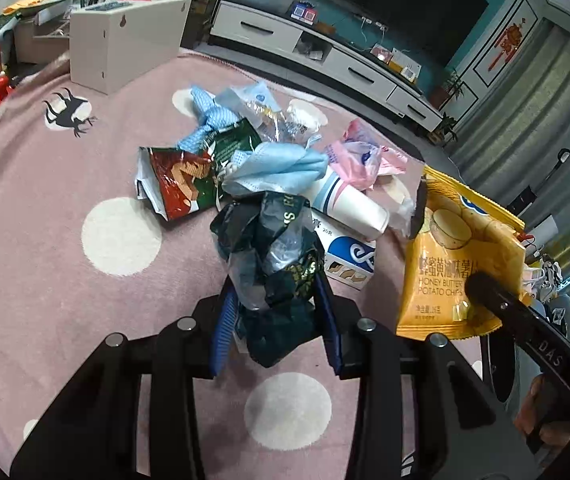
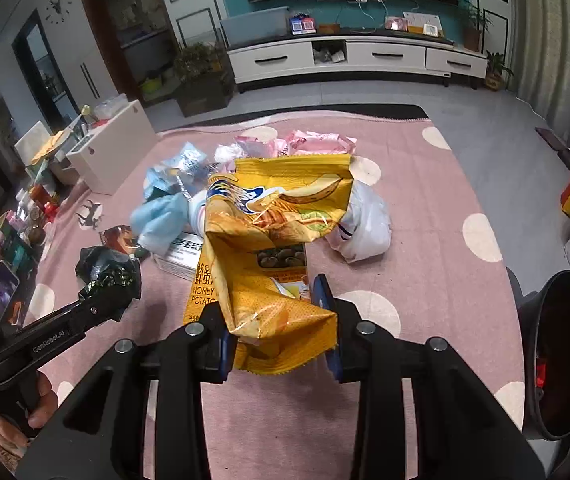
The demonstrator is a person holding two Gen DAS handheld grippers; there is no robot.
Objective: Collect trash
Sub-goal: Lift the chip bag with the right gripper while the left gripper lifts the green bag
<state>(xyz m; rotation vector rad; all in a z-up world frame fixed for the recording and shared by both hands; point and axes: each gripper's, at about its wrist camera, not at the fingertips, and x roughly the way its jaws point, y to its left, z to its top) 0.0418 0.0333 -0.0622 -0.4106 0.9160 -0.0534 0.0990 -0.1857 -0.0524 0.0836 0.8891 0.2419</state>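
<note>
My left gripper (image 1: 277, 320) is shut on a crumpled dark green wrapper (image 1: 277, 256), held above the pink dotted rug (image 1: 85, 160); it also shows in the right wrist view (image 2: 109, 272). My right gripper (image 2: 281, 328) is shut on a yellow honey butter chip bag (image 2: 273, 240), which also shows in the left wrist view (image 1: 457, 264). Behind lies a trash pile: a red-green snack bag (image 1: 177, 184), a blue face mask (image 1: 277, 168), a paper cup (image 1: 349, 204), pink wrappers (image 1: 361, 152) and a small white-blue box (image 1: 349, 260).
A white box (image 1: 125, 48) stands at the rug's far left. A black bin (image 2: 565, 352) stands at the right. A white TV cabinet (image 2: 357, 60) runs along the back wall. A white plastic bag (image 2: 365, 224) lies on the rug. Clutter lines the left side.
</note>
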